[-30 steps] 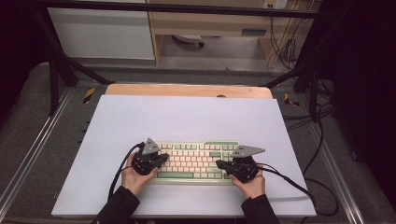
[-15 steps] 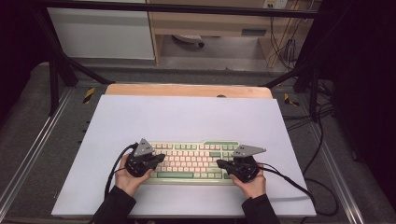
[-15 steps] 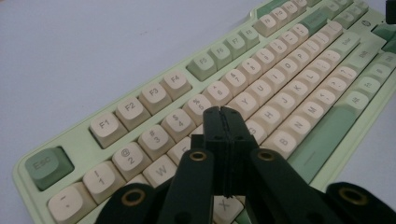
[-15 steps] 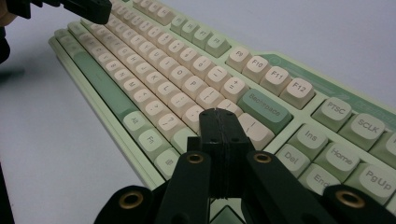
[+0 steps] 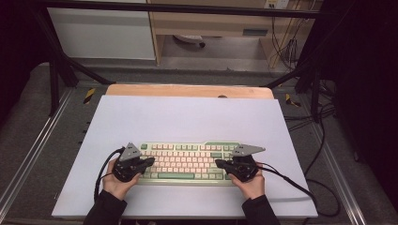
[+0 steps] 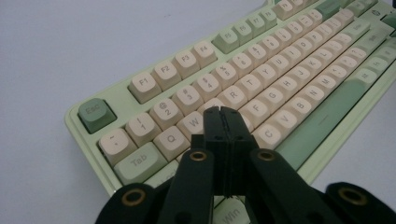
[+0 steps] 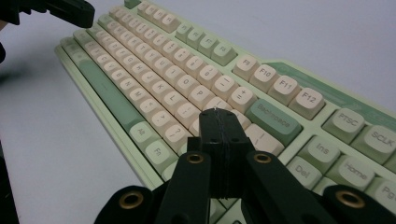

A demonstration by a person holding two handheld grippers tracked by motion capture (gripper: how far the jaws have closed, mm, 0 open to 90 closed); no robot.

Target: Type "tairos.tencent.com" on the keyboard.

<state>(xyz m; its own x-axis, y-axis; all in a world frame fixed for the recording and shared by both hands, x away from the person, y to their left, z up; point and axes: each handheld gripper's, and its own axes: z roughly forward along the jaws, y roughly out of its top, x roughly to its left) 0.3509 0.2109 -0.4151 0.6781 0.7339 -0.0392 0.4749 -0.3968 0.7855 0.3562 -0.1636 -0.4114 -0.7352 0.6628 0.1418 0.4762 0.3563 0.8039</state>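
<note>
Keyboard (image 5: 187, 162): one, pale green with cream keys, lying flat near the table's (image 5: 187, 117) front edge.
Left hand-held gripper (image 5: 145, 162): jaws pressed together into one blunt tip, poised over the left-hand letter keys, likely for pressing.
Right hand-held gripper (image 5: 219, 163): jaws likewise closed, empty, above keys near Backspace (image 7: 272, 120).
Count: two grippers, one keyboard.
</note>
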